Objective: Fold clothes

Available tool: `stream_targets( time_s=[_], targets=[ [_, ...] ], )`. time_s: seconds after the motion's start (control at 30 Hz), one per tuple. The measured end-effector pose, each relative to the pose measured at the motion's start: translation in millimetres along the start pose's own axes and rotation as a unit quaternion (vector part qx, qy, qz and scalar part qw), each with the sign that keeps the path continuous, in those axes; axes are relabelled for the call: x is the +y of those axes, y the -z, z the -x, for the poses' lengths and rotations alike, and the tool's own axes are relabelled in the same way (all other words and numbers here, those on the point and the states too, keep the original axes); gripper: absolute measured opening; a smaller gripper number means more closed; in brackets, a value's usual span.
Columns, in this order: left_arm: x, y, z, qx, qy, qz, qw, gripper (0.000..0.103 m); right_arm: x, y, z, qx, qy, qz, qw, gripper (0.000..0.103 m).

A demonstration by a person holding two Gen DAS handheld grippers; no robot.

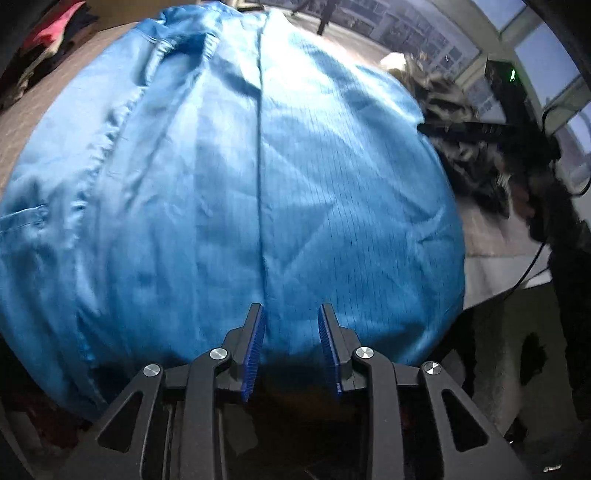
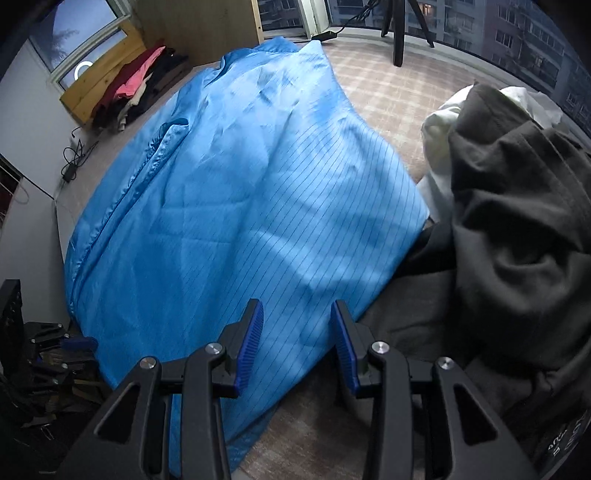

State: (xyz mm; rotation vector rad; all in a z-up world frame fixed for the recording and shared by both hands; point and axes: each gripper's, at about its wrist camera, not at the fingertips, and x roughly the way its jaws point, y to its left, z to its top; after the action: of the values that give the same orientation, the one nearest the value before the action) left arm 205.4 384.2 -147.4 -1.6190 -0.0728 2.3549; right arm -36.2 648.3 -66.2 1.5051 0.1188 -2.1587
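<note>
A large blue pin-striped garment lies spread flat on the surface, filling most of the left wrist view; a straight seam runs down its middle. In the right wrist view the same blue garment stretches from the far end to the near edge, with a collar or flap on its left side. My left gripper hovers open over the garment's near hem, nothing between its blue pads. My right gripper is open too, above the garment's near right edge, holding nothing.
A heap of dark grey and white clothes sits to the right of the blue garment, blurred in the left wrist view. Red and dark clothes lie against a wooden box at the far left. Cables trail on the left. A tripod stands behind.
</note>
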Motion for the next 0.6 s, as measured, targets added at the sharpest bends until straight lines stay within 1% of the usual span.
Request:
stream_targets(
  time_s=[0.1, 0.13, 0.17, 0.27, 0.4, 0.53, 0.6],
  targets=[
    [-5.1, -3.1, -6.4, 0.008, -0.012, -0.010, 0.9998, 0.026, -0.7, 1.3, 3.9, -0.010, 0.000, 0.000, 1.000, 0.038],
    [-6.9, -4.0, -8.6, 0.011, -0.016, -0.014, 0.9997, 0.009, -0.6, 2.2, 5.0, -0.012, 0.001, 0.002, 1.000, 0.038],
    [-9.7, -4.1, -10.1, 0.011, -0.018, -0.020, 0.9996, 0.000, -0.5, 2.8, 5.8, -0.014, 0.002, 0.003, 1.000, 0.038],
    [-15.8, -2.9, -6.6, -0.007, -0.007, -0.034, 0.9994, 0.000, 0.2, 2.0, 4.9, -0.016, 0.009, 0.007, 1.000, 0.038],
    [-8.2, -3.8, 6.7, -0.019, -0.013, -0.025, 0.9994, 0.000, -13.8, 0.5, -0.2, -0.011, 0.010, -0.009, 1.000, 0.038],
    [-5.6, -3.9, 3.8, -0.009, -0.028, -0.019, 0.9994, 0.000, -27.2, -0.7, -10.4, -0.001, 0.011, -0.023, 1.000, 0.038],
    [-1.4, -1.9, 5.6, -0.006, -0.014, -0.002, 0.9999, 0.002, -32.6, -2.0, -13.6, -0.001, 0.008, -0.030, 0.999, 0.038]
  ],
)
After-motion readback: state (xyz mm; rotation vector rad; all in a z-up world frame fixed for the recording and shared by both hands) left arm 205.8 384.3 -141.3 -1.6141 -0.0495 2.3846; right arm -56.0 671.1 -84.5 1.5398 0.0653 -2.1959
